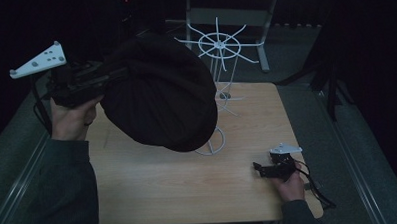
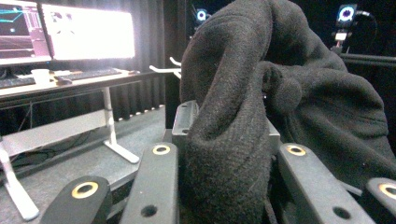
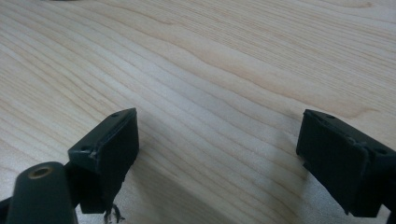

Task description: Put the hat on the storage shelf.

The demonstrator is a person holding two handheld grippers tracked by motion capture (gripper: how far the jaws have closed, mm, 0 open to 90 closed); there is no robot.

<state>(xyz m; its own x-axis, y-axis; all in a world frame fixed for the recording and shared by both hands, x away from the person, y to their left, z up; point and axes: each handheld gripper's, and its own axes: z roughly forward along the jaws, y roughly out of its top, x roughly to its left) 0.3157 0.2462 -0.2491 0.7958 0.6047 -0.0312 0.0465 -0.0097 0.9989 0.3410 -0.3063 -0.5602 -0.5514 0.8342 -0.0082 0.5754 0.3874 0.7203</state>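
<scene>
- Our right gripper sits low at the lower right of the high view, resting on the wooden table; in its own view the two black jaws stand wide apart with bare wood between them, so it is released and grasps nothing.
- Our left gripper is raised at the upper left of the high view, held up in our left hand, with its grey three-cornered plate on top.
- Its jaws are clenched on a black cap; in the left gripper view a thick fold of the cap is pinched between them.
- From that grip the cap hangs in the air above the table, filling the upper middle of the high view.
- Behind the cap, a white wire rack stands on the table, its spokes fanning out toward the top centre and its ring base partly covered by the cap.
</scene>
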